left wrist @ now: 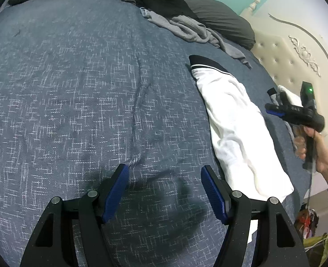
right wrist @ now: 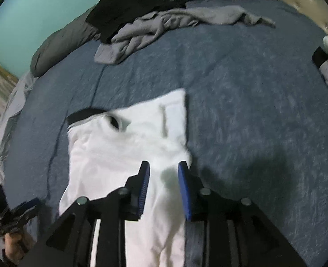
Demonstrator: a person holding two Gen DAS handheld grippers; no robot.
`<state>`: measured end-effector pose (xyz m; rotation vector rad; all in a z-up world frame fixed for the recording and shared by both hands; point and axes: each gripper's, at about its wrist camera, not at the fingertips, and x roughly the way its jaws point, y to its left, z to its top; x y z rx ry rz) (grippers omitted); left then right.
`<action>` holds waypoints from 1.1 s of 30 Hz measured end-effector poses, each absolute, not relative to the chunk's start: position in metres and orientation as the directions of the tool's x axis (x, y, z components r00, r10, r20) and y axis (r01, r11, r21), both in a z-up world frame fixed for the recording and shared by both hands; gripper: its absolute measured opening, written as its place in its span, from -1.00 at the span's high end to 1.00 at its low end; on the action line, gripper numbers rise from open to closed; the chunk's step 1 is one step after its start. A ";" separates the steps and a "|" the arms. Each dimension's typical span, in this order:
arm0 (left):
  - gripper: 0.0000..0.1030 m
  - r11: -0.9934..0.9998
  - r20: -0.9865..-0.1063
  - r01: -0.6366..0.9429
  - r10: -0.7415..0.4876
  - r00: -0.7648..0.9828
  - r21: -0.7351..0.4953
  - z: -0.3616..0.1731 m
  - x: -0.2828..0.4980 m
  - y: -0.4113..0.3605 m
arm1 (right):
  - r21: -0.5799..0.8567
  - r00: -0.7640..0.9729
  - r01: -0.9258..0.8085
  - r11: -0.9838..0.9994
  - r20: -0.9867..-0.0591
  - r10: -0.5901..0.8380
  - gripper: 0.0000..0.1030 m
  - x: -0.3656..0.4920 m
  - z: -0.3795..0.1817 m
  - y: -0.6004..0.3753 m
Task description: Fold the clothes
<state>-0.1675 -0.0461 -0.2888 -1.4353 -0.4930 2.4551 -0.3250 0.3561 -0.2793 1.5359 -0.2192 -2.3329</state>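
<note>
On the wide blue woven bedspread (left wrist: 74, 89), my white cotton garment with a black striped collar (left wrist: 233, 120) lies folded into a long narrow strip, while a crumpled grey garment (right wrist: 155, 31) and a black one (right wrist: 123, 11) beyond it look unfolded, so I judge work remains. My left gripper (left wrist: 164, 191) hangs spread and empty beside the strip; my right gripper (right wrist: 164, 191), jaws apart, hovers over its near end, grasping nothing.

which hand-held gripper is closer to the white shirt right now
Right. The right hand-held gripper hangs open directly over the white shirt. The left hand-held gripper, also open, is over bare blue bedspread beside the shirt's long edge.
</note>
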 end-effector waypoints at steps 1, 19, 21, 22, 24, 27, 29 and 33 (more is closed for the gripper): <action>-0.38 -0.911 -0.789 -0.049 0.382 -0.481 -0.411 -0.289 -0.168 -0.046 | 0.318 -0.340 0.205 -0.926 -0.864 -0.372 0.49 -0.321 -0.280 0.355; -0.38 -0.902 -0.788 -0.061 0.404 -0.465 -0.427 -0.292 -0.168 -0.037 | 0.345 -0.297 0.187 -0.920 -0.872 -0.388 0.99 -0.283 -0.294 0.368; -0.38 -0.902 -0.788 -0.063 0.406 -0.464 -0.427 -0.292 -0.168 -0.036 | 0.344 -0.292 0.168 -0.924 -0.878 -0.379 0.99 -0.282 -0.297 0.373; -0.38 -0.902 -0.788 -0.065 0.406 -0.464 -0.427 -0.292 -0.168 -0.036 | 0.342 -0.293 0.160 -0.926 -0.879 -0.376 0.99 -0.284 -0.298 0.372; -0.38 -0.902 -0.787 -0.068 0.408 -0.463 -0.427 -0.292 -0.168 -0.034 | 0.358 -0.292 0.141 -0.923 -0.876 -0.384 0.99 -0.283 -0.301 0.378; -0.38 -0.903 -0.790 -0.074 0.409 -0.456 -0.424 -0.292 -0.168 -0.031 | 0.384 -0.300 0.146 -0.912 -0.861 -0.411 0.98 -0.282 -0.300 0.378; -0.38 -0.905 -0.793 -0.080 0.406 -0.454 -0.418 -0.292 -0.168 -0.028 | 0.411 -0.299 0.152 -0.899 -0.847 -0.438 0.97 -0.281 -0.295 0.377; -0.38 -0.903 -0.789 -0.092 0.412 -0.456 -0.419 -0.290 -0.167 -0.022 | 0.427 -0.287 0.175 -0.887 -0.840 -0.461 0.87 -0.275 -0.281 0.371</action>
